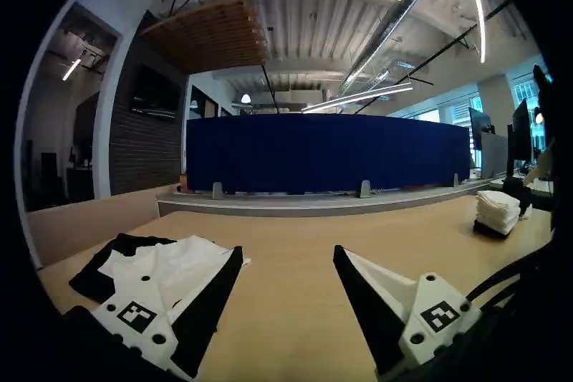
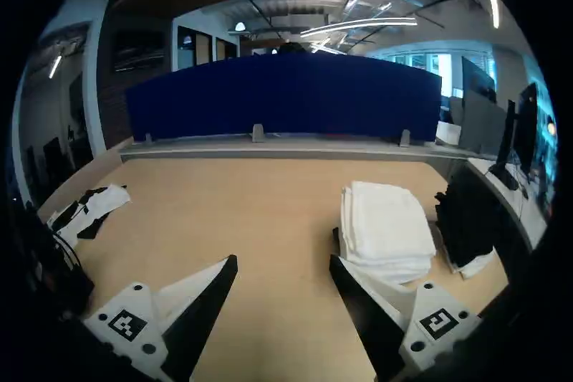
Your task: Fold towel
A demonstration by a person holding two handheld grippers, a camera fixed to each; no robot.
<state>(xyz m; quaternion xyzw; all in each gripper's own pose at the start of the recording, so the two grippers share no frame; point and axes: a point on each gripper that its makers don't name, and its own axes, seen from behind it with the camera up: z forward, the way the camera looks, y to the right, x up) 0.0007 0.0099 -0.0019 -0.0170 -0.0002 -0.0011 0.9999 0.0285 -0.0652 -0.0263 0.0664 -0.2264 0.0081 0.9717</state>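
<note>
Jaws of your left gripper (image 1: pixel 286 249) spread wide, nothing between; black-and-white cloth (image 1: pixel 161 260) lies on wooden table (image 1: pixel 322 228) just past one finger, partly hidden by it; your right gripper (image 2: pixel 283 259) likewise agape, empty; stack of folded white towels (image 2: pixel 383 228) on table just beyond one finger; dark bundle (image 2: pixel 465 221) beside stack; blue partition (image 2: pixel 286 99) along table's far edge.

Towel stack (image 2: pixel 383 228): white, folded, several layers, edges approx. squared, lying flat on wooden tabletop (image 2: pixel 272 196), right of centre in right gripper view.
Loose towel (image 1: pixel 161 260): white, unfolded, rumpled, lying over black cloth (image 1: pixel 89 278) at table's left side (exact layering unclear), well apart from stack.
</note>
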